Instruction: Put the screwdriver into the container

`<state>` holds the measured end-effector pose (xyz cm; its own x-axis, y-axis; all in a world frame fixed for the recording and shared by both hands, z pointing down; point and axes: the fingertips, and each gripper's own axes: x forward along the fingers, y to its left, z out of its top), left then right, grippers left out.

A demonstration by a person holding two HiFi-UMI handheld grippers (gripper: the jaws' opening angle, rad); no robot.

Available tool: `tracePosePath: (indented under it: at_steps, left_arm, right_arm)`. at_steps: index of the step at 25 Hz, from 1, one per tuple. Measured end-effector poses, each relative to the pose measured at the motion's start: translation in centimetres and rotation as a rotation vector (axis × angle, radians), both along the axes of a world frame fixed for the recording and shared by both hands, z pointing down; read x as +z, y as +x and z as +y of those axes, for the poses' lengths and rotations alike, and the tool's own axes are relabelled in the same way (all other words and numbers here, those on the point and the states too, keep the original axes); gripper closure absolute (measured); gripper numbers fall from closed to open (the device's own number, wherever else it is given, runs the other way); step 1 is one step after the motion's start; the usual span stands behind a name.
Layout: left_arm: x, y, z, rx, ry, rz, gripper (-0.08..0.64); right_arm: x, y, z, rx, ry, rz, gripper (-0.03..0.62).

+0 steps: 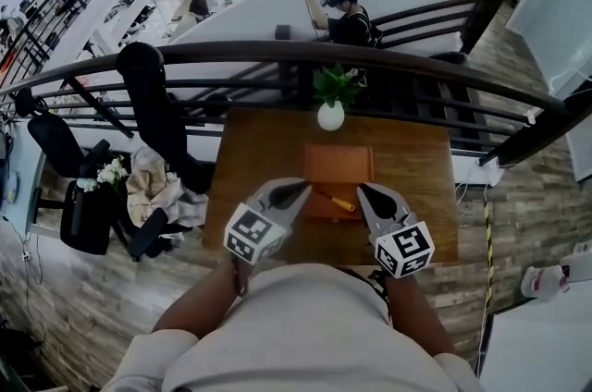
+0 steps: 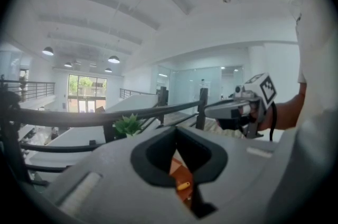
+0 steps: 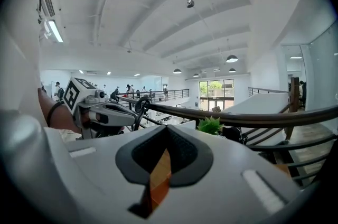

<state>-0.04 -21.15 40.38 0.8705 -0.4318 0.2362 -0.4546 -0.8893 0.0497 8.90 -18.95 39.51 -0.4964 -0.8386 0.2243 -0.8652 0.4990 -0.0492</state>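
Note:
A screwdriver with a yellow handle lies on the brown table, at the front edge of the flat orange container. My left gripper hovers just left of it, shut with nothing in it. My right gripper hovers just right of it, also shut and holding nothing. In the left gripper view the jaws meet at the tip, and the yellow handle and orange container show through the slit below. In the right gripper view the jaws meet, with only orange-brown surface below.
A small green plant in a white vase stands at the table's far edge. A dark curved railing runs right behind the table, with a drop to a lower floor beyond it. Chairs and bags crowd the left side.

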Motion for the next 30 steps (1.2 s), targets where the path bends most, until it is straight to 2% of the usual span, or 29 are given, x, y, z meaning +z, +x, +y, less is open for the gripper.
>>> tracePosePath:
  at_steps: [6,15,20,25,30]
  left_arm:
    - [-1.3,2.9,3.2,-0.034,0.008,0.006,0.555]
    - [0.1,6.4,9.4,-0.076,-0.024,0.002,0.555]
    - [0.4,6.6,12.5,-0.119,-0.014,0.013,0.555]
    - [0.9,5.8,16.2,-0.172,-0.036,0.046,0.555]
    - [1.2,5.5,20.1,-0.191,-0.041,0.043,0.555]
  right_arm:
    - [-0.9,2.6,2.9,-0.042,0.004,-0.008,0.584]
    - [0.1,6.6,8.9,-0.078,-0.025,-0.020,0.584]
    - [0.7,7.7,12.3,-0.107,-0.027,-0.019,0.584]
    - [1.4,7.6,15.5,-0.137,-0.034,-0.019,0.584]
    - [2.1,7.5,18.9,-0.164,-0.046,-0.028,0.584]
